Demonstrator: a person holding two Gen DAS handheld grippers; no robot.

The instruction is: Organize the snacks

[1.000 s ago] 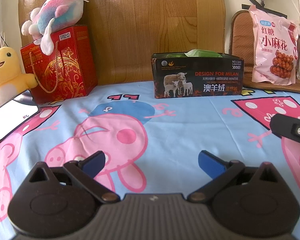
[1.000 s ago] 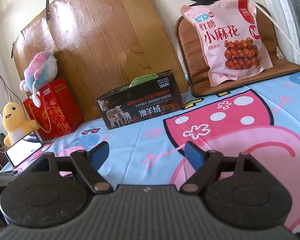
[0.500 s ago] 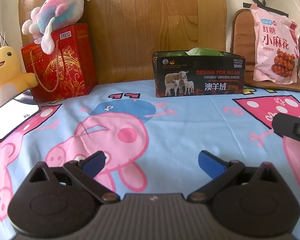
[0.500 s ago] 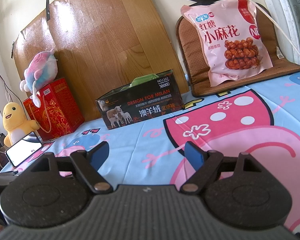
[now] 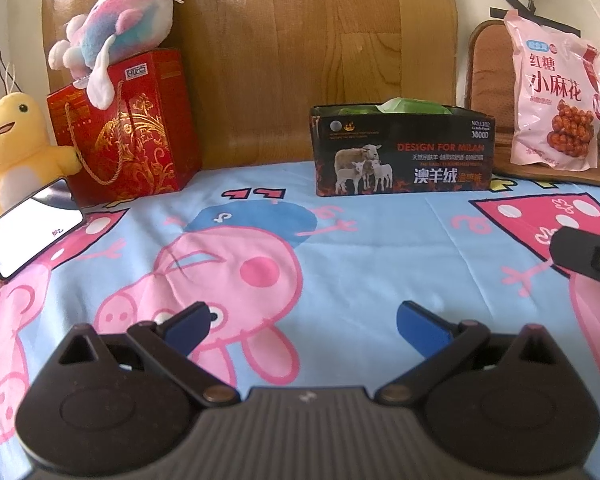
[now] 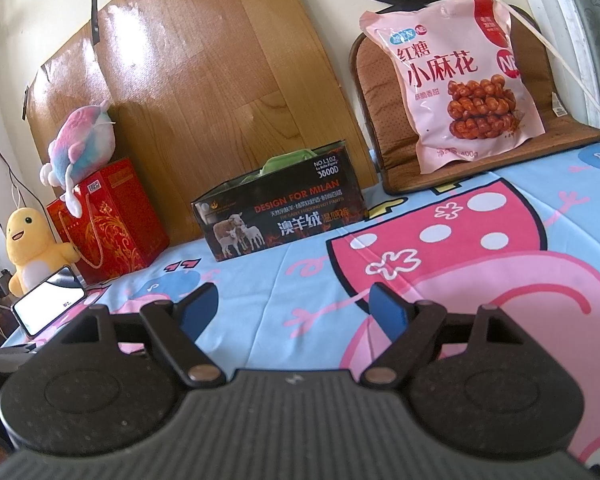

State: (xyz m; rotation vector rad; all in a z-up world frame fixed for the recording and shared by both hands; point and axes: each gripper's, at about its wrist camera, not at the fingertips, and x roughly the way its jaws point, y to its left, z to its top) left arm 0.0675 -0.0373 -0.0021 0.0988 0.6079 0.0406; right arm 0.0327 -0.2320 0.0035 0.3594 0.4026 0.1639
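The pink snack bag [image 6: 466, 92] stands propped on the brown cushion [image 6: 384, 92], far right, well ahead of my tongs. The black box [image 6: 284, 210] sits left of it against the wooden board [image 6: 204, 80]. Bare bedsheet [image 5: 380, 248] lies between. My left gripper [image 5: 302, 320] and right gripper [image 6: 296, 306] both gape wide, holding nothing.

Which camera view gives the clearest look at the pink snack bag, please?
The right wrist view: the pink snack bag appears large and whole, its print readable, leaning on the brown cushion. The left wrist view shows it smaller, near the right edge.
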